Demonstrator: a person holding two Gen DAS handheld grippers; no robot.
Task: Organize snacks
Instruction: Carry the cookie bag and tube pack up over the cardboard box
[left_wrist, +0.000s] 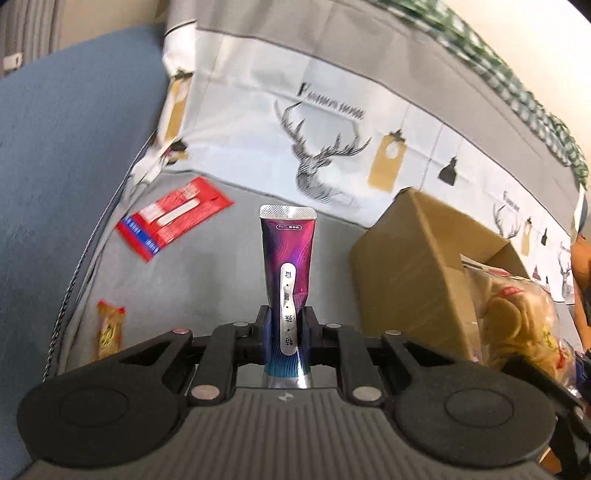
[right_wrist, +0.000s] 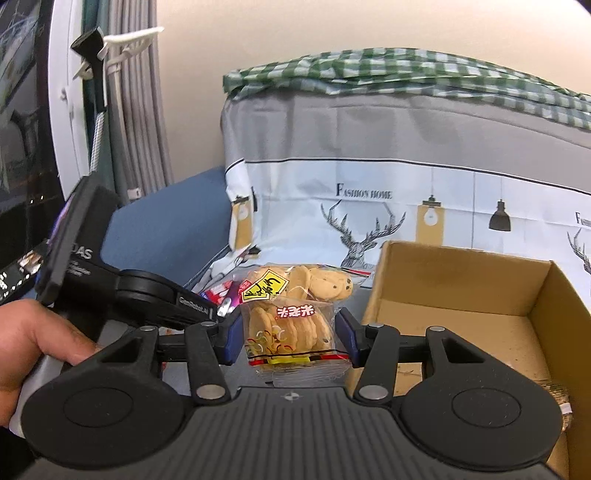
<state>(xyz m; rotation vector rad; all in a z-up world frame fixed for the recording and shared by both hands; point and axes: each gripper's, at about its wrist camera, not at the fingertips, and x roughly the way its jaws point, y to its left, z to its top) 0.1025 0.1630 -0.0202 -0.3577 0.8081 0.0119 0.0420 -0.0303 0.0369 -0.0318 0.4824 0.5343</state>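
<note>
- Left gripper (left_wrist: 287, 325): fingers pinched tight on a purple snack pouch (left_wrist: 287, 266), gripping low on the pack w/ the silver sealed end sticking up, pouch upright.
- Behind it, on the grey sofa cover (left_wrist: 207, 280): red snack packet (left_wrist: 171, 226) lying flat, well apart from the pouch; small orange packet (left_wrist: 109, 328) nearer the cover's left edge.
- Cardboard box (left_wrist: 417, 273) sits to the right of the pouch, open top; deer-print cloth (left_wrist: 325, 147) hangs behind.
- Right gripper (right_wrist: 288, 334): fingers only partly closed, one each side of a clear cracker bag (right_wrist: 290, 332), squeezing its sides – bag held, red lettering facing cam.
- 2nd cookie bag (right_wrist: 306, 282) w/ yellow label just behind the held one; can't tell if they touch.
- Same box in right view (right_wrist: 461, 295), just right of the cracker bag, inside bare brown card.
- Person's hand (right_wrist: 33, 339) at left edge on the left gripper's handle.
- Green check cloth (right_wrist: 406, 70) up top on the grey backrest.
</note>
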